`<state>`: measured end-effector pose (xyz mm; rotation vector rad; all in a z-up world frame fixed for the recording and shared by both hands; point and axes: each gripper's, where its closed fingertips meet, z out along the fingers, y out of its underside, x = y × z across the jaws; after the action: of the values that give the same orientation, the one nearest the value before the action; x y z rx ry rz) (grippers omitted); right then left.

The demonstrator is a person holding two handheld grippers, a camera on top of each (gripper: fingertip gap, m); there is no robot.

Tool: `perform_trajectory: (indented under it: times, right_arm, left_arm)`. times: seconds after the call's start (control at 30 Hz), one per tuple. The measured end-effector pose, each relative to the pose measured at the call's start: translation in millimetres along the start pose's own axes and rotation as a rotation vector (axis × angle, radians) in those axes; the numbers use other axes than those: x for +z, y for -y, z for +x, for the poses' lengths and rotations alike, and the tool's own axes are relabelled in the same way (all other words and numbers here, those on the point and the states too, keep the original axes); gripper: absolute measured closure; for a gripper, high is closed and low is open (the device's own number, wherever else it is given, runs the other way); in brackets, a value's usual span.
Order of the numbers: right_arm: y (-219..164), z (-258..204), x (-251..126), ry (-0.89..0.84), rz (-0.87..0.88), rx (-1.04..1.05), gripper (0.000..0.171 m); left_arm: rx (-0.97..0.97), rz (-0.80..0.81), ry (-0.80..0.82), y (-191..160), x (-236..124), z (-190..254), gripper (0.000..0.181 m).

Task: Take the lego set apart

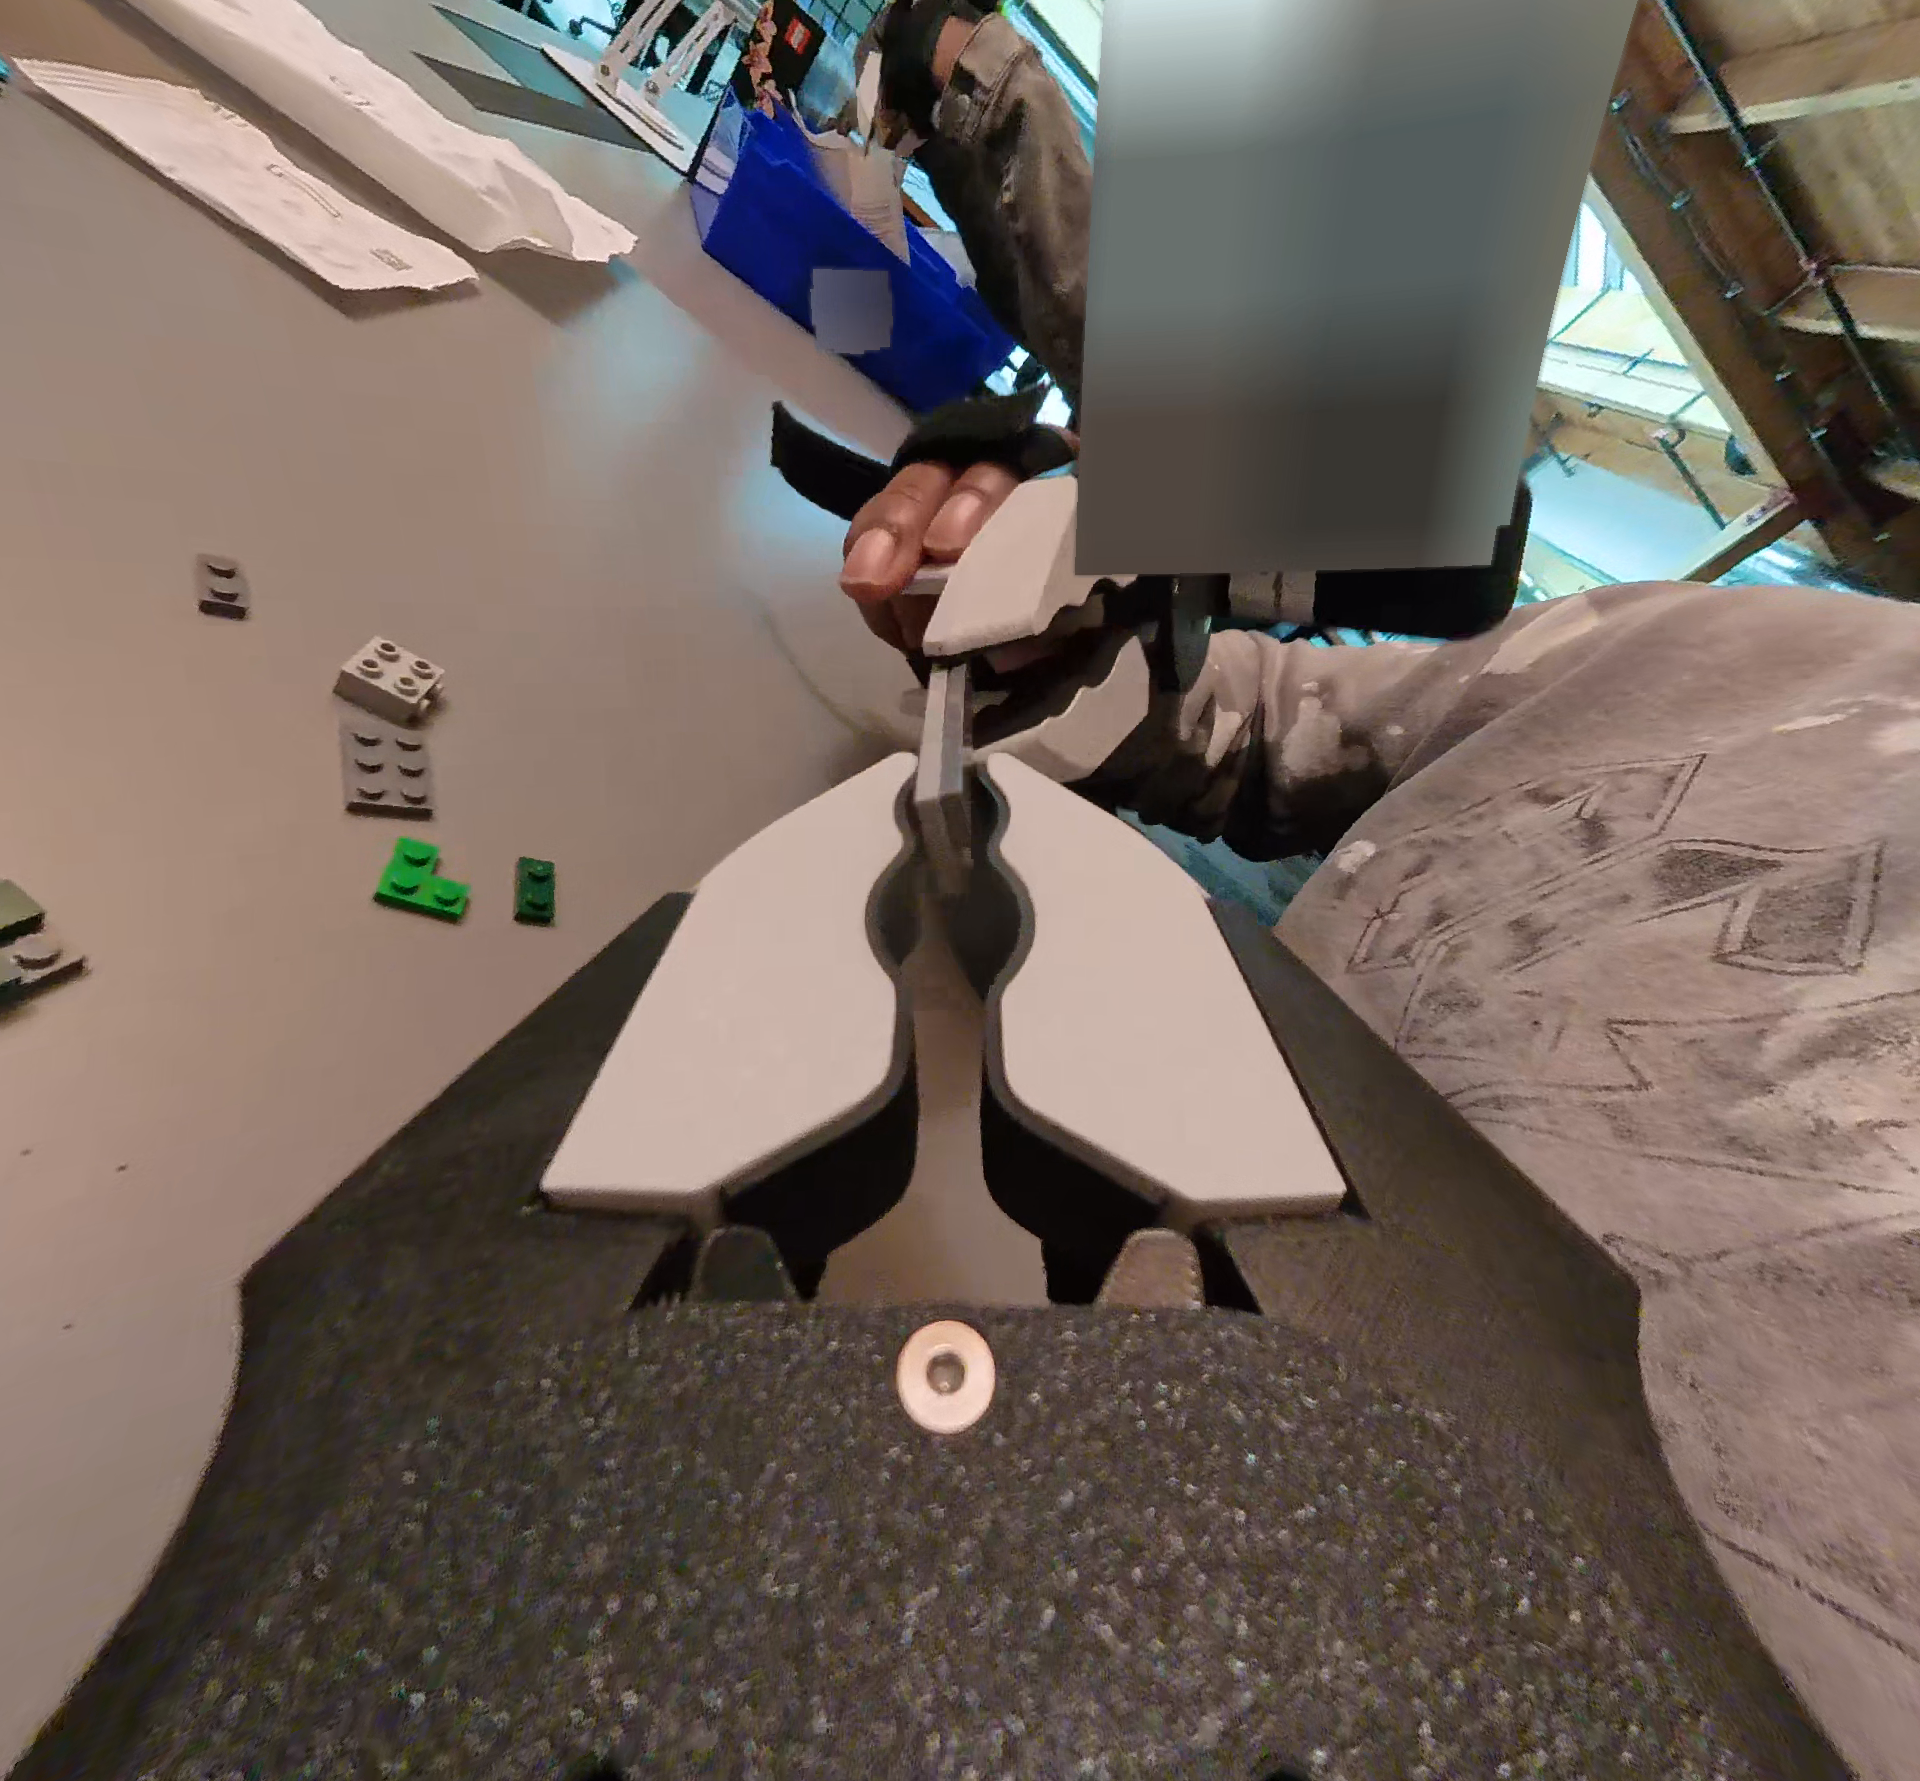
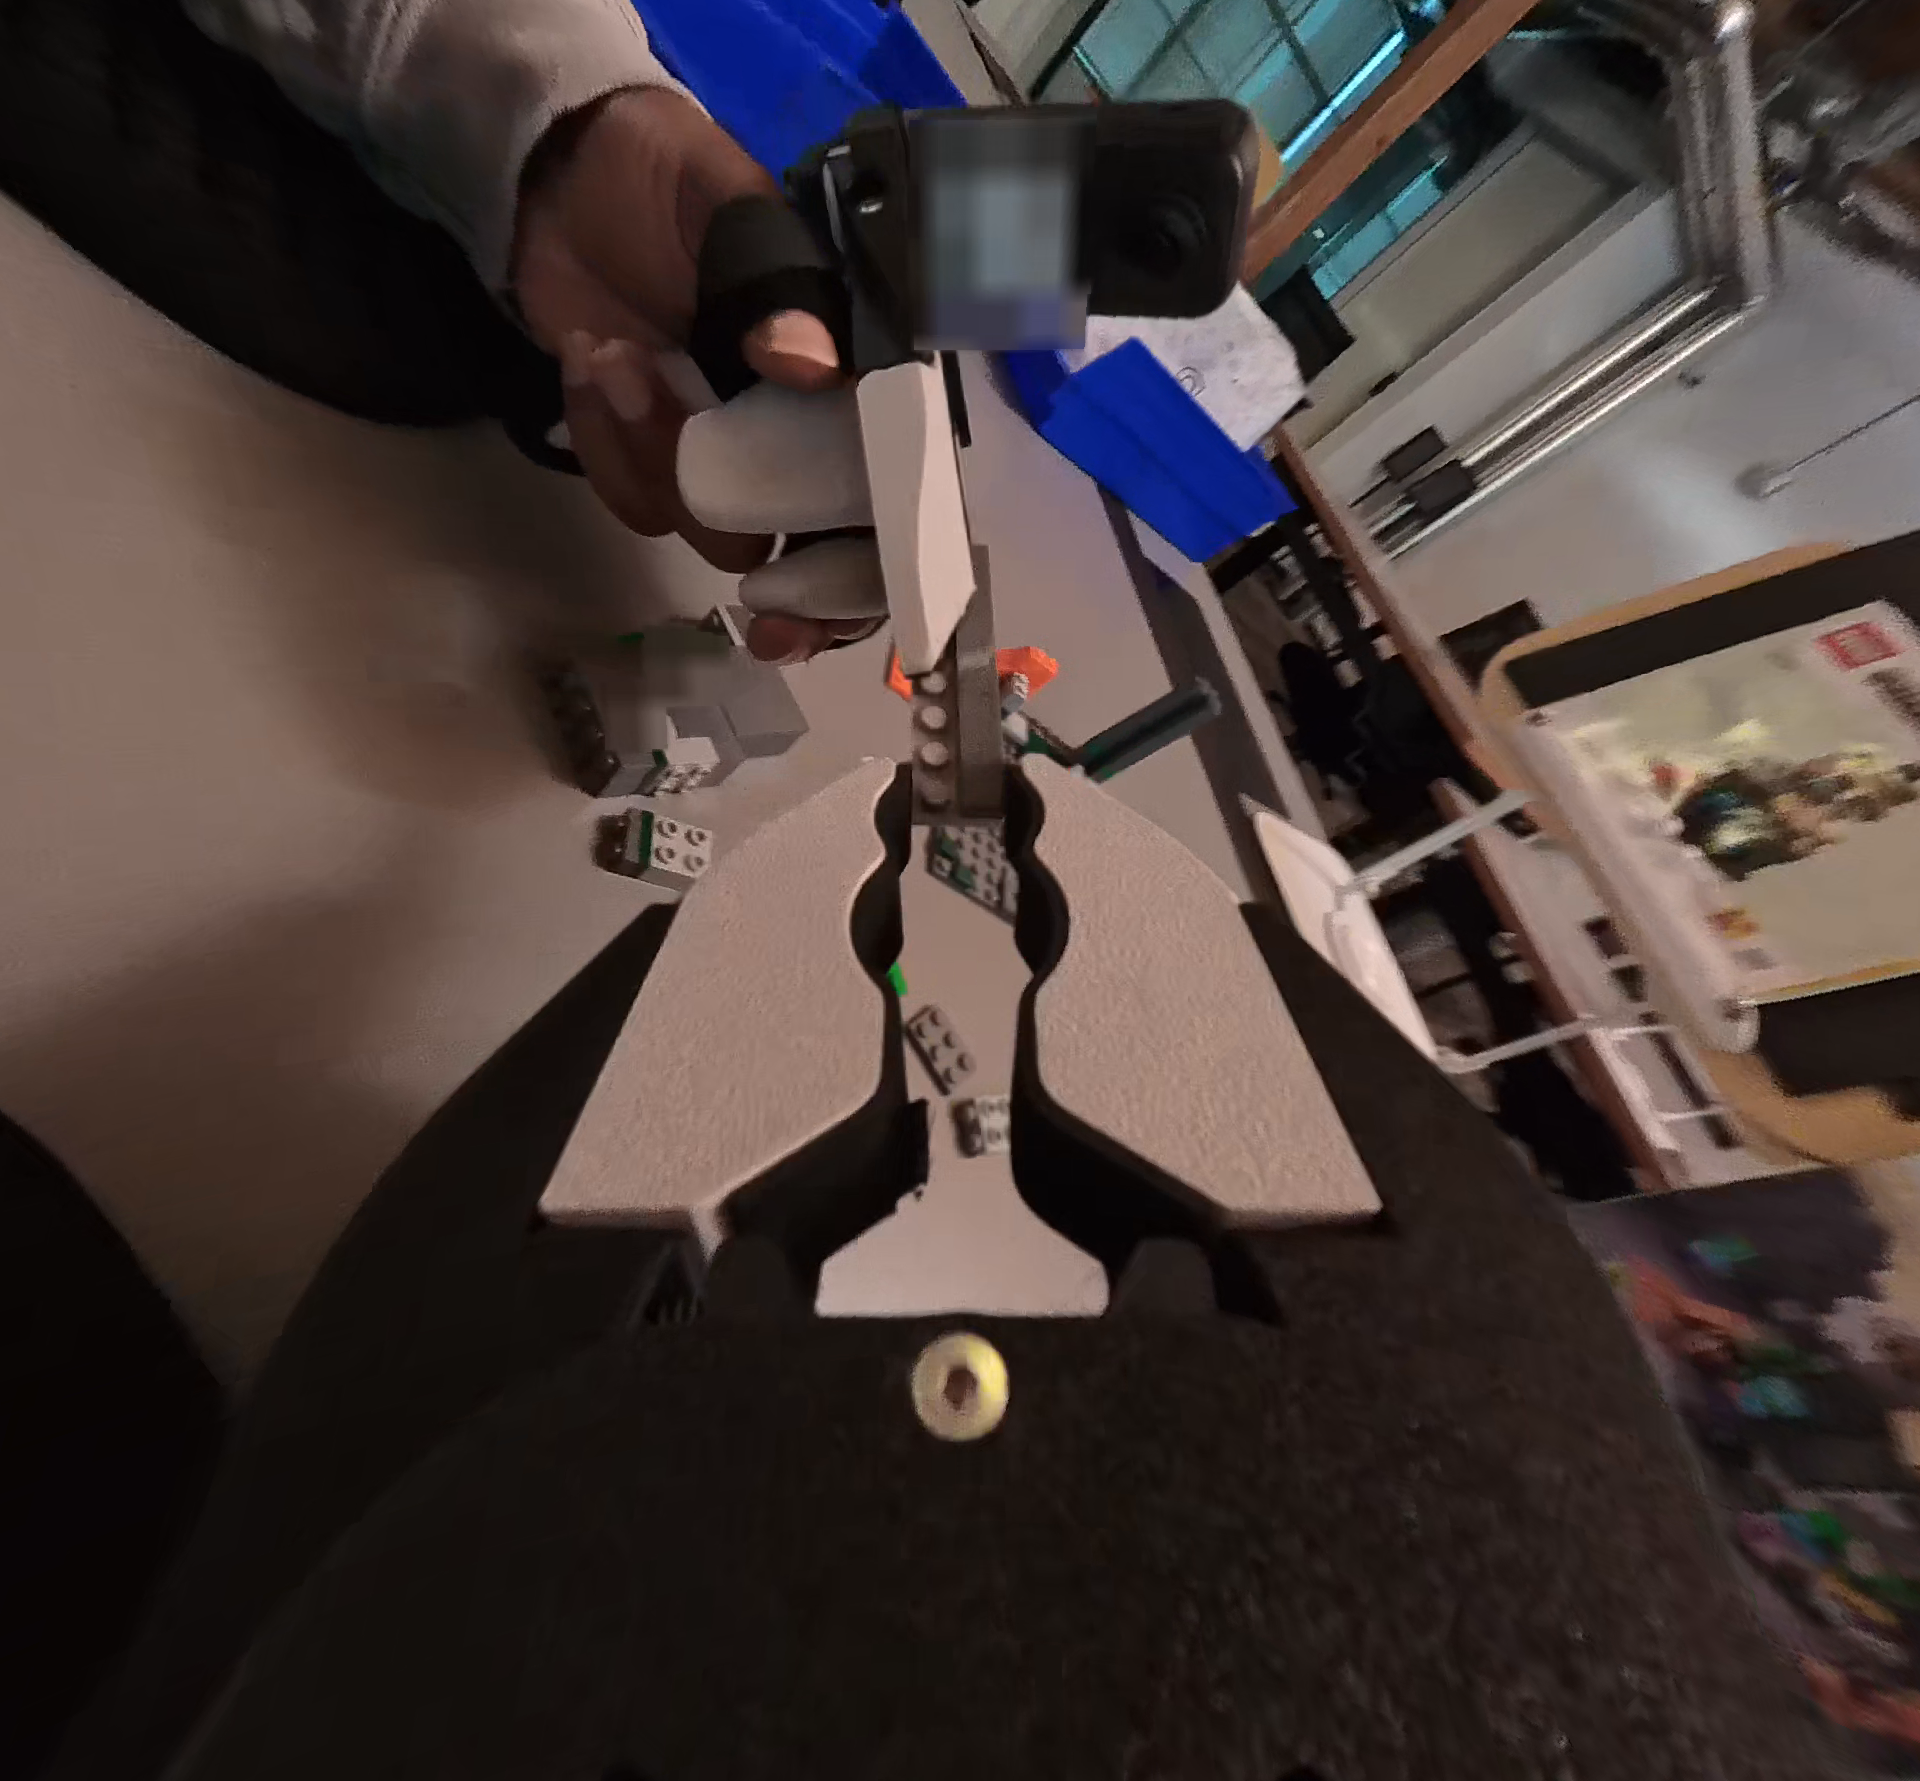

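Table, grey, bearing loose pieces already pulled off: grey block cluster, grey stud plate, light grey brick, bright green corner plate, small dark green plate. Disassembly judged well advanced, not finished. Left gripper and right gripper, both pinching opposite ends of one item held in the air above the table: long grey plate stack, two thin strips pressed together, studs along one face. Remaining: splitting this pair, plus the block cluster, apparently joined.
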<state>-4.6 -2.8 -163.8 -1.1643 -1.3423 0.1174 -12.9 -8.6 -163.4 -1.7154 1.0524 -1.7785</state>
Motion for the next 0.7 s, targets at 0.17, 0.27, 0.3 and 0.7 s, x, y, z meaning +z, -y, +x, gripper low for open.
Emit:
perform_trajectory:
  times: [0.17,0.27,0.3,0.7]
  right_arm:
    - [-3.5,1.3,4.7,-0.064,-0.040,-0.085,0.155]
    - [-9.1,0.1,6.2,-0.053,-0.062,-0.042,0.155]
    - [-10.1,1.2,5.1,-0.051,-0.064,-0.030,0.154]
    - [-25.0,-2.2,10.7,0.036,-0.251,-0.091,0.157]
  left_arm:
    - [0.050,0.006,0.038,0.7,-1.2,-4.6,0.175]
    - [0.109,-0.031,0.096,-1.6,-1.4,-9.3,0.175]
    - [0.109,-0.027,0.112,-0.2,-2.4,-11.3,0.175]
    - [0.282,-0.131,0.346,-7.3,-3.2,-26.8,0.175]
